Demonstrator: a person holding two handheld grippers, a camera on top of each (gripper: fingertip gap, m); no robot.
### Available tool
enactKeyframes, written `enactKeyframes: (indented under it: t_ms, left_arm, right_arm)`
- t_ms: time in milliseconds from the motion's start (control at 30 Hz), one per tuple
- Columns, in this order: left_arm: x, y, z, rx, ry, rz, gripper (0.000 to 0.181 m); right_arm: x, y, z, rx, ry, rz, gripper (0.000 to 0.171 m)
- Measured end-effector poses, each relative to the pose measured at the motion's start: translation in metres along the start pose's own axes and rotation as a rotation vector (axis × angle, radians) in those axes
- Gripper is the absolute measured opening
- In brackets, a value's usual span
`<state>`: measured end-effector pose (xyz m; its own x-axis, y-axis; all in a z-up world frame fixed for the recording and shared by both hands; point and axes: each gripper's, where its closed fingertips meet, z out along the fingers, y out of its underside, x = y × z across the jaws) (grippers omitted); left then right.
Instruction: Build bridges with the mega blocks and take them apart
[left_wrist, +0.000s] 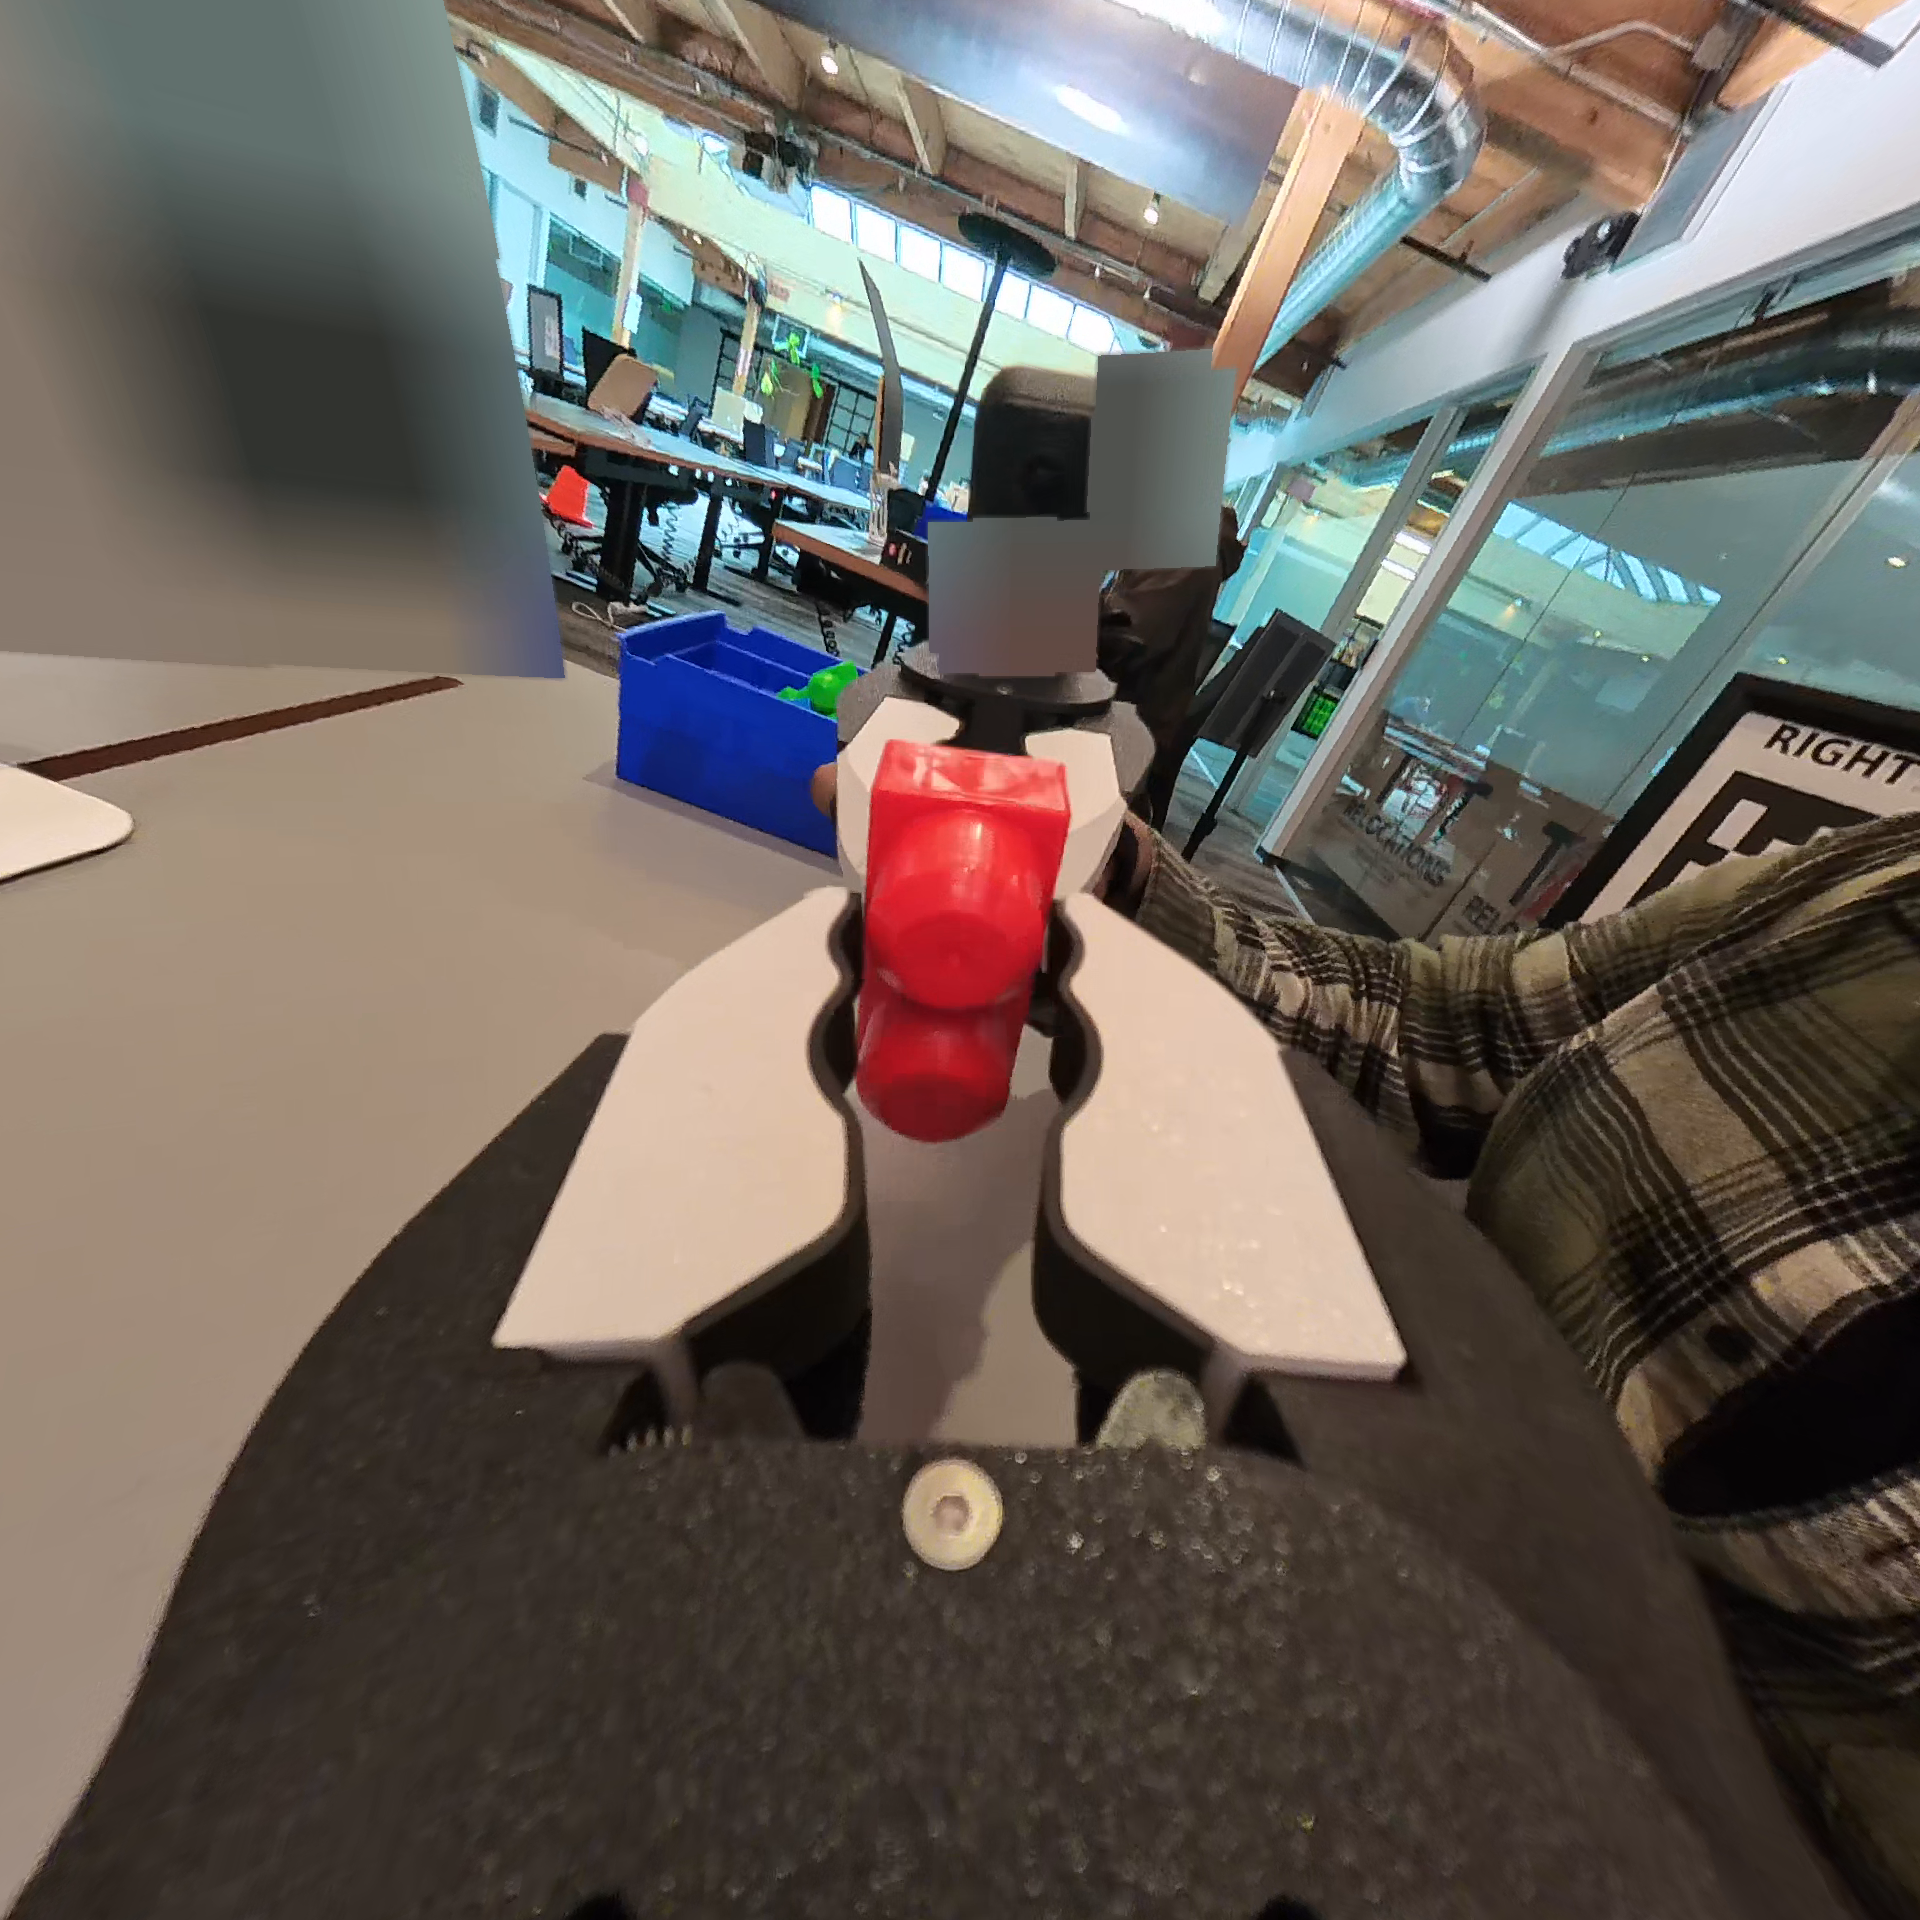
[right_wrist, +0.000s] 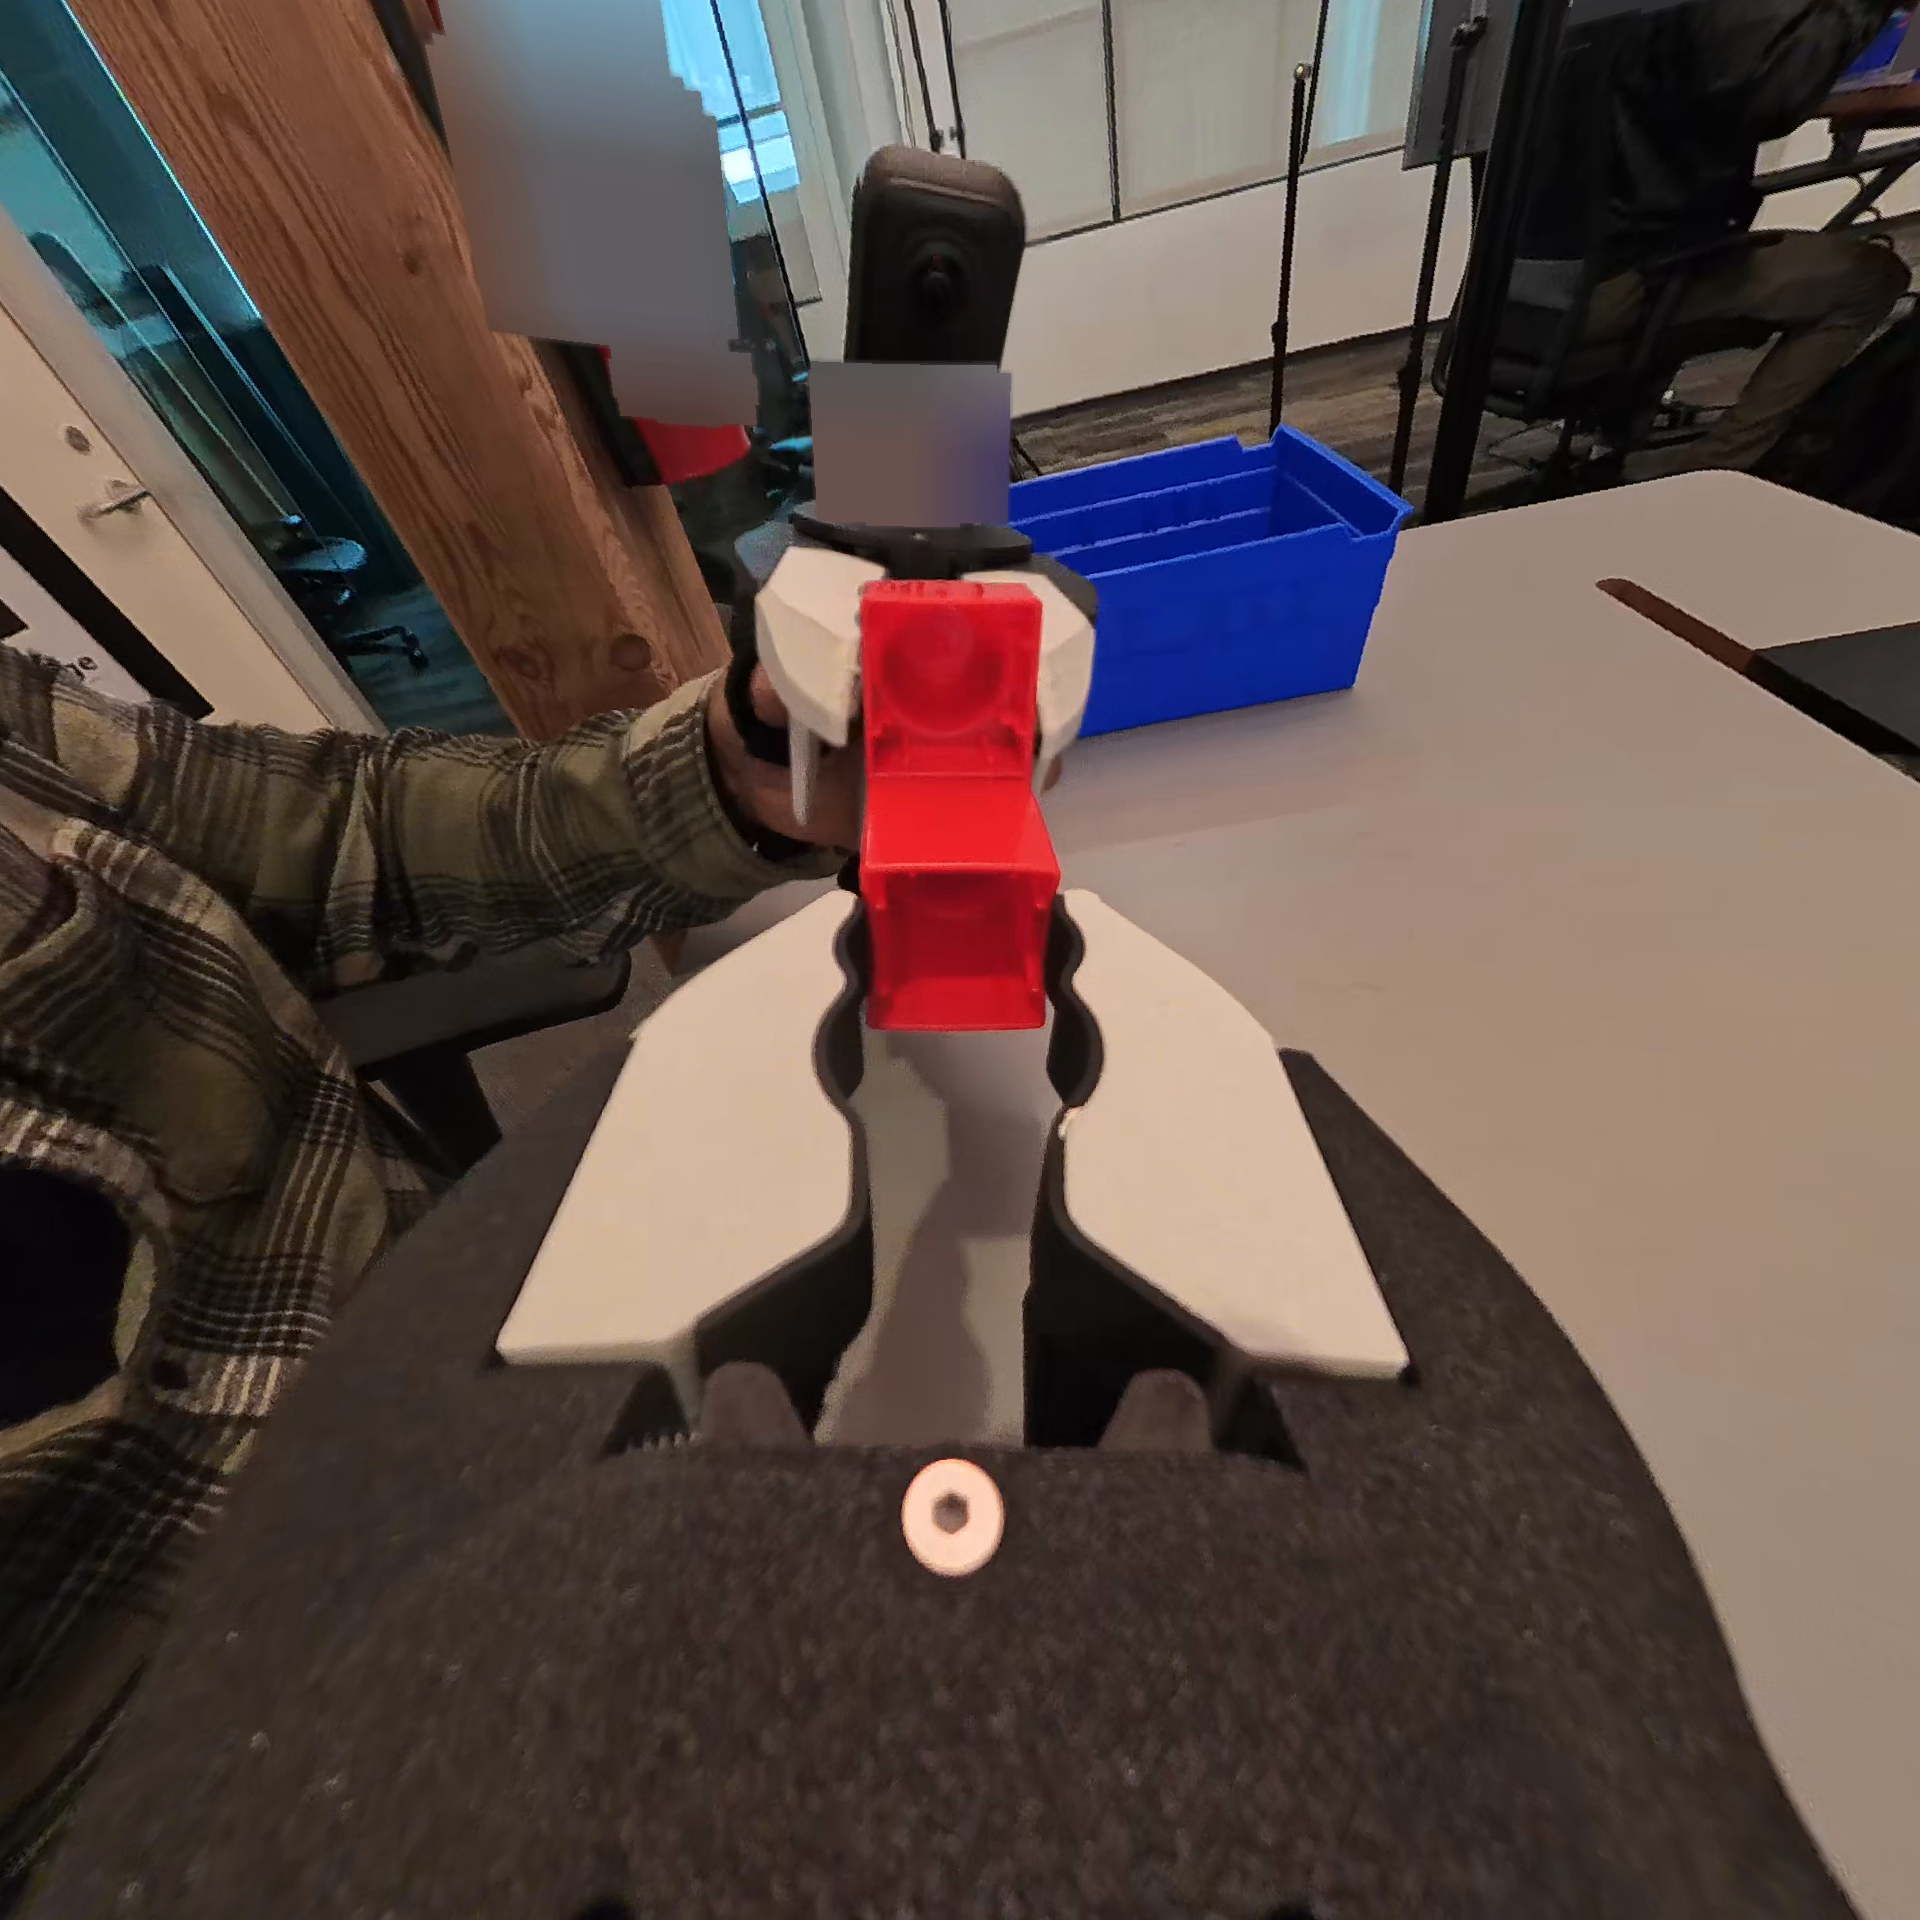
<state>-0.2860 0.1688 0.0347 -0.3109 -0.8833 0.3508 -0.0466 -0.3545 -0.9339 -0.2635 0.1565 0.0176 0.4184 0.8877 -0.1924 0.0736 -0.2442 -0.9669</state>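
blocks (left_wrist: 951, 935) hung red between you, well above the table (left_wrist: 364, 935): your left gripper (left_wrist: 951, 977) and right gripper (right_wrist: 951, 935) each clamped an end. twisting while pulling could have flung one loose.

Grey counter (left_wrist: 312, 935), dark strip inlaid near far edge (left_wrist: 239, 722). Blue divided bin (right_wrist: 1226, 613) on counter; something green (left_wrist: 826, 688) inside, possibly a toy, too small to tell. White flat object (left_wrist: 52, 821) at counter's left edge. Wooden post (right_wrist: 395, 343), glass partition (left_wrist: 1610, 623), office desks (left_wrist: 707, 457) behind. Seated person (right_wrist: 1704, 208) far back.
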Motion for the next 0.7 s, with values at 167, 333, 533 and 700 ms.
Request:
enactKeyframes:
  t_ms: [167, 333, 533, 700]
  left_arm:
    - [-0.002, 0.000, -0.003, -0.012, -0.012, 0.012, 0.032]
    - [-0.001, 0.000, -0.001, -0.026, -0.034, 0.053, 0.031]
    - [0.000, 0.005, 0.007, -0.052, -0.049, 0.053, 0.031]
    - [-0.012, -0.010, -0.021, 0.012, -0.095, 0.040, 0.031]
  right_arm:
    - [0.001, 0.002, 0.000, 0.016, -0.010, 0.025, 0.032]
    - [0.001, 0.003, -0.003, 0.024, -0.027, 0.048, 0.032]
    - [0.000, 0.007, -0.014, 0.006, -0.023, 0.068, 0.031]
    - [0.030, 0.005, -0.087, 0.095, 0.164, 0.148, 0.031]
